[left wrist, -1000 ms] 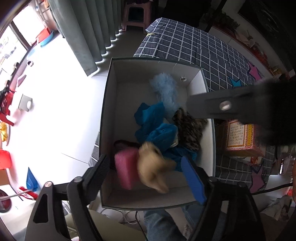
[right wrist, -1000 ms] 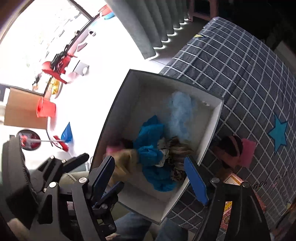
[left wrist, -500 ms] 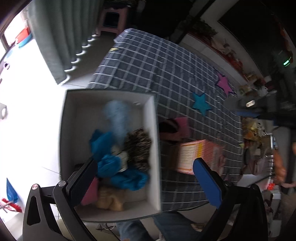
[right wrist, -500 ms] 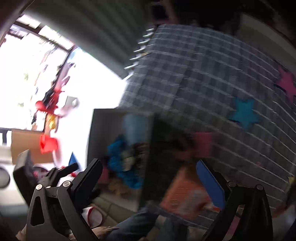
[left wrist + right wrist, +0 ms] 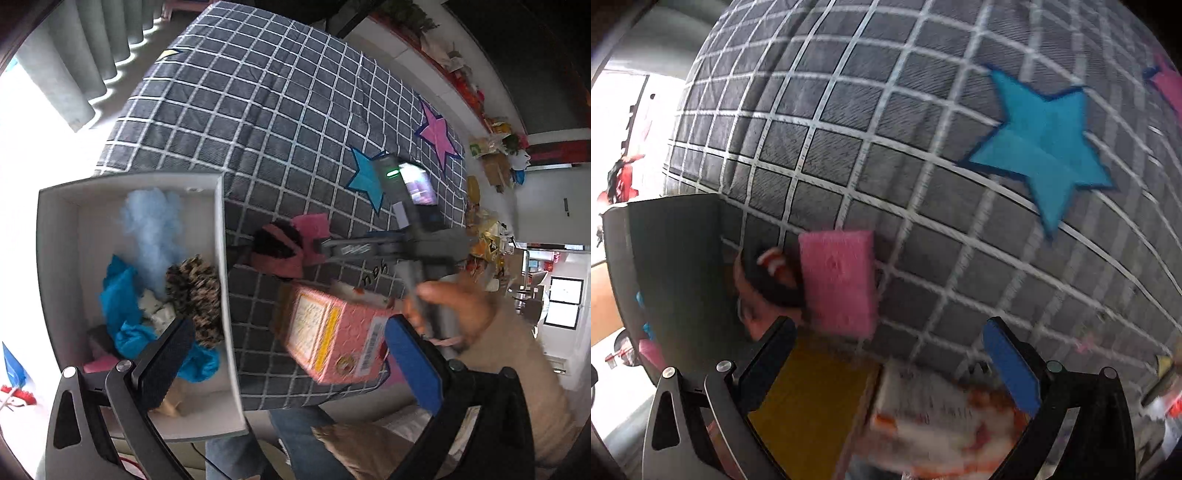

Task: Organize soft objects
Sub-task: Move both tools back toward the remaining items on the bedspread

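Observation:
A grey storage box [image 5: 225, 295] stands at the left of the checked bedspread [image 5: 280, 110]. It holds a pale blue fluffy toy [image 5: 151, 229], a blue cloth [image 5: 122, 306], a leopard-print piece [image 5: 195, 291] and pink and tan items near its front. Outside the box wall lie a pink sponge [image 5: 836, 280] and a black-and-pink soft item [image 5: 768, 284]. My right gripper [image 5: 890, 341] hangs open just above and in front of them, holding nothing; the left wrist view shows it [image 5: 325, 246] reaching toward them. My left gripper [image 5: 291, 354] is open and empty over the box's right edge.
A pink printed carton [image 5: 332, 339] lies on the bedspread near the front edge, beside the box. Blue [image 5: 1045, 147] and pink [image 5: 437, 129] star patches mark the cover. A person's hand [image 5: 454, 306] and beige sleeve hold the right gripper. Curtains [image 5: 74, 55] and bright floor lie beyond the bed.
Both grippers opened wider over the box, where a tan toy dropped in. Left gripper has swung right toward the carton. Right gripper has dropped low over the pink sponge.

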Demonstrator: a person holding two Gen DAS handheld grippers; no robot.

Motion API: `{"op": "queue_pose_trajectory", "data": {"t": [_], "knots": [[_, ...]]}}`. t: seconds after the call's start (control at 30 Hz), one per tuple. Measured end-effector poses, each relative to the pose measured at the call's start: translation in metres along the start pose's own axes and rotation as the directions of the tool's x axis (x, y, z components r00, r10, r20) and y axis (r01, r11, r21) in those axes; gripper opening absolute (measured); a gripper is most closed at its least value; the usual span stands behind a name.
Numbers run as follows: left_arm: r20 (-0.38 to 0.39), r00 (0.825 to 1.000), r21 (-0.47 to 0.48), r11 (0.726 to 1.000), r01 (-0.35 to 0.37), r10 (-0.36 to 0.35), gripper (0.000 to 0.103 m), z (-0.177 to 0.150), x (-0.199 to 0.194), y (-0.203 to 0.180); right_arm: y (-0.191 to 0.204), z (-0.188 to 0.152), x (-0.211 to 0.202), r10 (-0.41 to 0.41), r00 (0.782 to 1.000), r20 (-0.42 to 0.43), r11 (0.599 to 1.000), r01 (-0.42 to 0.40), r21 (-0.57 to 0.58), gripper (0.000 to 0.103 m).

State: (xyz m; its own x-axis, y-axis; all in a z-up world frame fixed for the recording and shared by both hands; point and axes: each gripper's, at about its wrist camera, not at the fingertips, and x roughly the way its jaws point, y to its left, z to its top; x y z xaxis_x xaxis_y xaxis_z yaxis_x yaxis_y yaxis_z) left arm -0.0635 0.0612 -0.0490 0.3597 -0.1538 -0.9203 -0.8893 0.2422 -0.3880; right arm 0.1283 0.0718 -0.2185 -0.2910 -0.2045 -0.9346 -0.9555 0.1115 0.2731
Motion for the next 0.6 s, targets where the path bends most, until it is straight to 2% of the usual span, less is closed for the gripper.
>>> {"op": "queue_pose_trajectory", "data": {"t": [0.13, 0.23, 0.27, 0.3, 0.37, 0.43, 0.53, 0.6], "knots": [[-0.026, 0.999, -0.032, 0.999, 0.019, -0.020, 0.103, 0.023, 0.008, -0.009, 0.009, 0.015, 0.026, -0.024, 0.999, -0.029, 0.998, 0.022, -0.066, 0.102], [-0.067, 0.998, -0.042, 0.999, 0.007, -0.009, 0.103, 0.037, 0.023, -0.018, 0.021, 0.018, 0.028, -0.095, 0.995, 0.007, 0.984, 0.095, -0.149, 0.103], [-0.088, 0.996, -0.041, 0.999, -0.016, 0.013, 0.103, 0.042, 0.031, -0.022, 0.025, 0.016, 0.028, -0.171, 0.985, 0.029, 0.968, 0.173, -0.184, 0.103], [-0.105, 0.994, -0.034, 0.999, -0.034, 0.031, 0.103, 0.046, 0.038, -0.024, 0.026, 0.015, 0.027, -0.213, 0.976, 0.051, 0.955, 0.219, -0.202, 0.103], [-0.146, 0.988, -0.025, 0.998, -0.062, 0.058, 0.103, 0.056, 0.056, -0.032, 0.016, 0.011, 0.024, -0.325, 0.940, 0.103, 0.921, 0.339, -0.191, 0.103], [-0.188, 0.980, -0.024, 0.997, -0.075, 0.069, 0.103, 0.063, 0.074, -0.038, -0.006, 0.007, 0.020, -0.318, 0.942, 0.106, 0.935, 0.331, -0.130, 0.103], [-0.273, 0.957, -0.009, 0.995, -0.100, 0.094, 0.103, 0.073, 0.106, -0.045, -0.054, 0.002, 0.015, -0.291, 0.953, 0.090, 0.956, 0.293, -0.012, 0.103], [-0.341, 0.931, 0.010, 0.991, -0.131, 0.127, 0.103, 0.078, 0.132, -0.049, -0.083, -0.004, 0.013, -0.233, 0.968, 0.092, 0.972, 0.230, 0.048, 0.103]]}}
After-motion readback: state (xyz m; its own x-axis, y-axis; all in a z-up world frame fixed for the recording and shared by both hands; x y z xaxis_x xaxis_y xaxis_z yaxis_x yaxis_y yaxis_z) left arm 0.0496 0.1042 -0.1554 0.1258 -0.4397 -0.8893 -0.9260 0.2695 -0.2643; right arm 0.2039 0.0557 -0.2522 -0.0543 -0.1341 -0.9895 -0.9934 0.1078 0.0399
